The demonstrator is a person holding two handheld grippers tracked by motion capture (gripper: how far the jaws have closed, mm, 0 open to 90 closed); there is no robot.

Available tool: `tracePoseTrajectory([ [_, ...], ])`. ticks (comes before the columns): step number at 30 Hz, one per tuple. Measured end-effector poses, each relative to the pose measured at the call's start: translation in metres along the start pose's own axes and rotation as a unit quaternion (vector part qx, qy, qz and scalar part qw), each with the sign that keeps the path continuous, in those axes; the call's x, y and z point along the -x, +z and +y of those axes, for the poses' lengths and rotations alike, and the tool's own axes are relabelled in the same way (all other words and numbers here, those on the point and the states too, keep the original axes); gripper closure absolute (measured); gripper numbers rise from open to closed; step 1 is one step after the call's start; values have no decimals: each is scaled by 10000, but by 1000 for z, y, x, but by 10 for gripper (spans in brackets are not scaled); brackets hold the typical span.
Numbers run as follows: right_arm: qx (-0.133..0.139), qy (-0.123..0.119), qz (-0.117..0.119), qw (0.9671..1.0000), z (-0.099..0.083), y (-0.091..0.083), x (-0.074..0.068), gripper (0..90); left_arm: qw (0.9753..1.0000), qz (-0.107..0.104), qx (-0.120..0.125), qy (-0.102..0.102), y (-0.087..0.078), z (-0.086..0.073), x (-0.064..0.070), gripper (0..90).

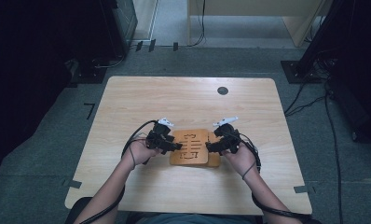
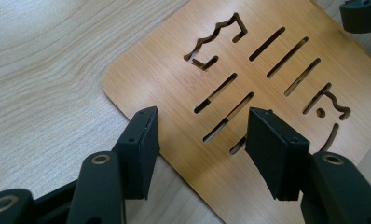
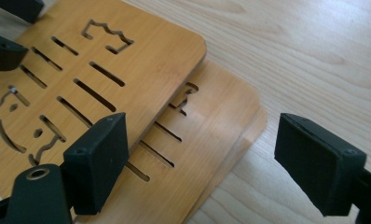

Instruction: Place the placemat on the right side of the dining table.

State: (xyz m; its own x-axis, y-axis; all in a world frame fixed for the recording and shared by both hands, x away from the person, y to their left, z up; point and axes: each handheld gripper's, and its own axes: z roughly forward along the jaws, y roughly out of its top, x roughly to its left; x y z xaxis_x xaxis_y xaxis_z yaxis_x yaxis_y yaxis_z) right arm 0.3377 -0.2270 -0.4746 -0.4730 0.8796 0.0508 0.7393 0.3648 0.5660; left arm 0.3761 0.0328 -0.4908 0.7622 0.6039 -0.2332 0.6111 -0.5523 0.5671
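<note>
Centre of the high view, lower middle of the worktop: stack of slotted bamboo boards, top board sitting skewed over a lower board that peeks out along the right and bottom edge. Flanked on both sides — left tongs at the stack's left edge, right tongs at its right edge, tips pointing inward at each other across the wood.

Left gripper view: left tongs spread wide, clamped on nothing, one pad over bare worktop at lower left, the other over the top board at lower right. Board edge running diagonally between them, from upper left down to lower middle. Stack lying ahead and to the right of the frame.

Right gripper view: right tongs also gaping, gripping nothing. Left pad over the top board, right pad out over worktop at lower right. Exposed strip of the lower board dead between them, long edge slanting from upper middle to bottom centre.

Judgement: right tongs better placed for the offset lower board, left tongs for the top board's near edge; slots running roughly crosswise to both approaches.
</note>
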Motion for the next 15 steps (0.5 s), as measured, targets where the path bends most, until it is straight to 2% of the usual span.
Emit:
tracePoseTrajectory([
  [2,-152,242,16,9996,4,0,1,179,10000,32,2,29,0,0,1,431],
  [7,-401,481,58,9980,11,1,-2,184,10000,60,32,47,1,0,2,427],
  [12,-396,392,62,9984,18,1,-8,218,9998,122,97,81,3,-1,4,426],
  [15,-426,532,136,9976,22,2,-12,221,9997,147,66,159,3,0,5,423],
])
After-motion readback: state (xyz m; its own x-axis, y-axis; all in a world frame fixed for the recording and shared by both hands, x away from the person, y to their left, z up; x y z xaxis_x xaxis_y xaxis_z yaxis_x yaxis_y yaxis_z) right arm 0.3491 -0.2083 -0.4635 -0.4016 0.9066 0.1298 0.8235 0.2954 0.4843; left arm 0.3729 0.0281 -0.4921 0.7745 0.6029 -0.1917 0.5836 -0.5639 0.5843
